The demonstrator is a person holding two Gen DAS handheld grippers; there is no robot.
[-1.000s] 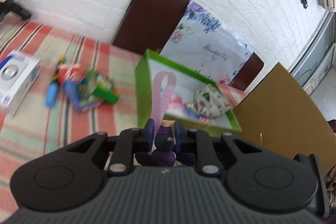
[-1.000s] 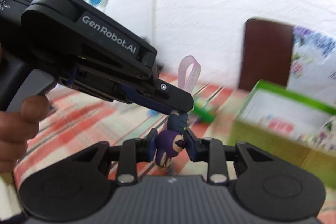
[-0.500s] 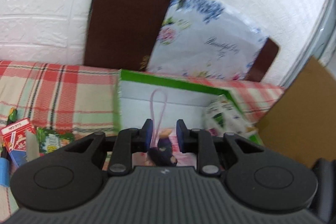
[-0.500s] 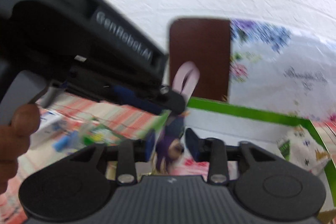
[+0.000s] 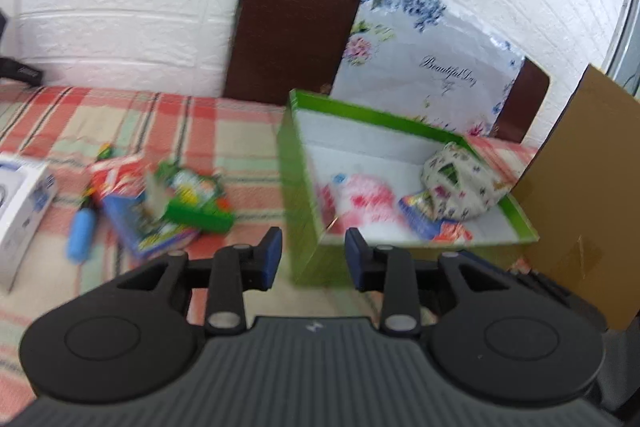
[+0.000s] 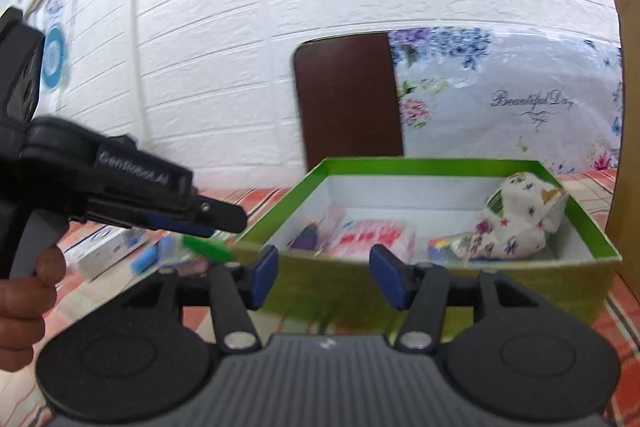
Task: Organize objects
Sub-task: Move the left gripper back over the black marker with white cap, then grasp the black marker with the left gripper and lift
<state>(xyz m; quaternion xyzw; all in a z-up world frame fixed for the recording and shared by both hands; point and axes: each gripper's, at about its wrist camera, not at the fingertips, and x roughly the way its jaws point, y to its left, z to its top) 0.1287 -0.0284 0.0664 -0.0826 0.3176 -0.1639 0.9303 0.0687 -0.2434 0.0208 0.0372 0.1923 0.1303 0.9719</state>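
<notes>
Both tongs are spreading with nothing between them: left tongs, then right tongs. Loose packets are lying mid-cloth on the plaid bed, left of the green box; they are looking light, crinkly, best pinched by an edge

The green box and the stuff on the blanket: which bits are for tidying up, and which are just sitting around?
For tidying: green box, purple toy inside it, floral pouch, blue tube, packets, white carton.

Just there: brown board, flowery bag, cardboard.
</notes>
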